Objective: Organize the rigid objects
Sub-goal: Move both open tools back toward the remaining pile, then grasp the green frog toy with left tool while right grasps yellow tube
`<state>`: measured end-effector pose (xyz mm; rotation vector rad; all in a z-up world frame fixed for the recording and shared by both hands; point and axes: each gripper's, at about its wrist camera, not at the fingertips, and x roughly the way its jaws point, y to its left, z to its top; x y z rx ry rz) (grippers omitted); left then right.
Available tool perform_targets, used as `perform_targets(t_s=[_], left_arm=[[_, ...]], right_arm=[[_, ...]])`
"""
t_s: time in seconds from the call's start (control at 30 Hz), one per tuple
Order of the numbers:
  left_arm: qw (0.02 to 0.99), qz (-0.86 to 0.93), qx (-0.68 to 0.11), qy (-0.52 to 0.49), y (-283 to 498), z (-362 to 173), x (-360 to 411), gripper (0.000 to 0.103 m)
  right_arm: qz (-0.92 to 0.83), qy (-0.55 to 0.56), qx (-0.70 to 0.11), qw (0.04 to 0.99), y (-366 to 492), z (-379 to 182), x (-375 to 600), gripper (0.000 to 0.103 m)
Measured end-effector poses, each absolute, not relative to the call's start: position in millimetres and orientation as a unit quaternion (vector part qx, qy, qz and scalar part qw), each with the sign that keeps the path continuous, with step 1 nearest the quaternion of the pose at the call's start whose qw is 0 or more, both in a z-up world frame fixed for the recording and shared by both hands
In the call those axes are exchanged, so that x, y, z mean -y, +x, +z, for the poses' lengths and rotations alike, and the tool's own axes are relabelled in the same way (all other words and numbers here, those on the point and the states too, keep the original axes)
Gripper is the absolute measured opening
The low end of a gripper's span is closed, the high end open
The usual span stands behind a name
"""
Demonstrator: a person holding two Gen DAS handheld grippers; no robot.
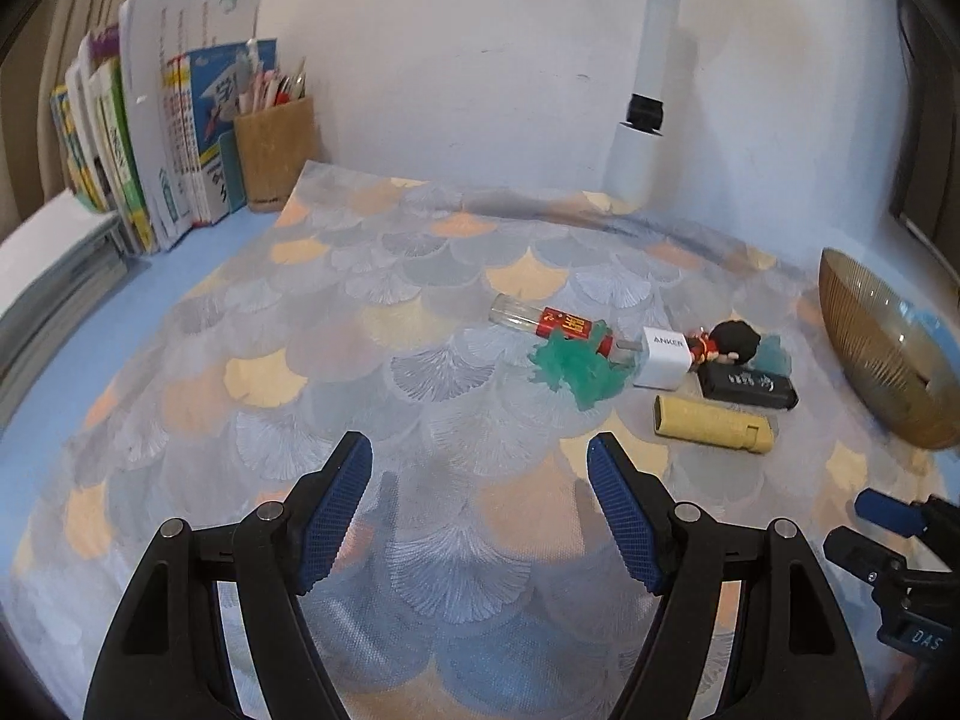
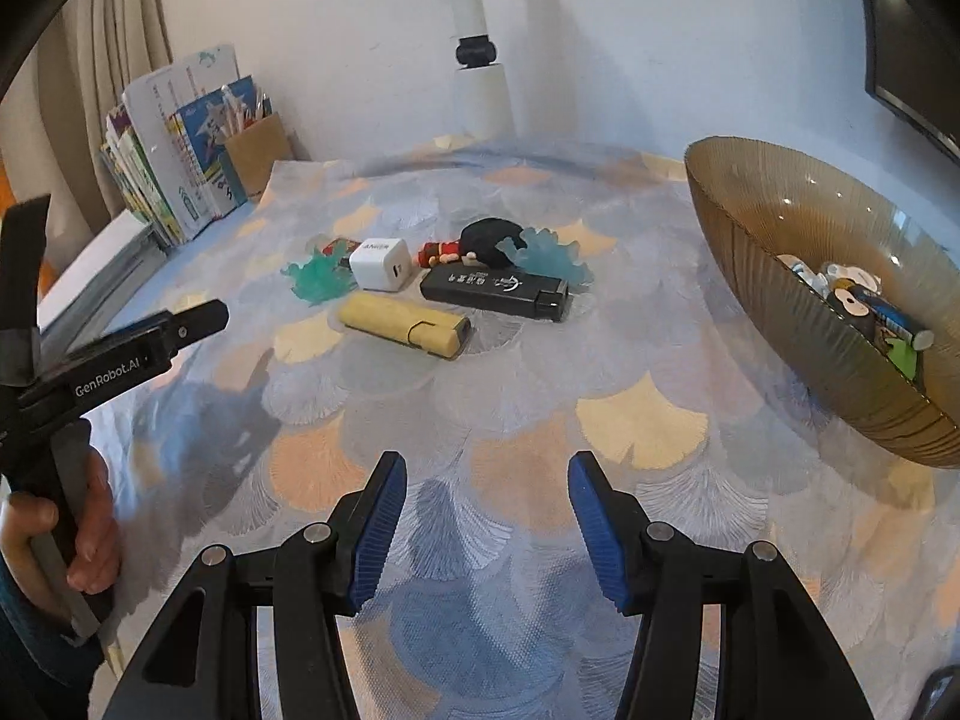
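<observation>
A cluster of small objects lies mid-cloth: a yellow lighter, a black lighter, a white charger cube, a dark-haired figurine, two teal plastic pieces and a red-labelled clear tube. The brown glass bowl at the right holds several small items. My left gripper hovers open over bare cloth, short of the cluster. My right gripper is open too, empty, nearer than the yellow lighter. In the left wrist view the bowl sits far right.
Books and a brown pen holder stand at the back left. A white lamp post rises against the wall. A person's hand grips the left tool's handle. A patterned cloth covers the table.
</observation>
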<state>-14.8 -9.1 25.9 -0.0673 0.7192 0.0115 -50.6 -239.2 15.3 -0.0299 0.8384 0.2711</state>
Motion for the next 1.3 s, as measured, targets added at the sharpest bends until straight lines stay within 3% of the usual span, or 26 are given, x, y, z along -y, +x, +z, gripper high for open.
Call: perform_targets(t_s=[0.27,0.63,0.9,1.07,1.3], left_arm=[[0.936,0.012,-0.352,-0.017,-15,25,13,0.079],[0.933,0.001,-0.361,-0.019,-13,25,13,0.079],[0.901,-0.090,-0.421,-0.044,27,40,15,0.079],[0.896,-0.086,-0.436,-0.006,62,23,30,0.077],[0.888,-0.107,-0.447,-0.031,84,10,29,0.077]], right_arm=[[0.129,-0.021,-0.416,0.900,-48,11,237,0.056],[0.132,-0.022,-0.425,0.895,-46,10,237,0.056],[0.184,-0.081,-0.454,0.868,-15,34,210,0.056],[0.187,-0.076,-0.463,0.863,24,20,204,0.056],[0.207,-0.116,-0.449,0.861,43,10,185,0.056]])
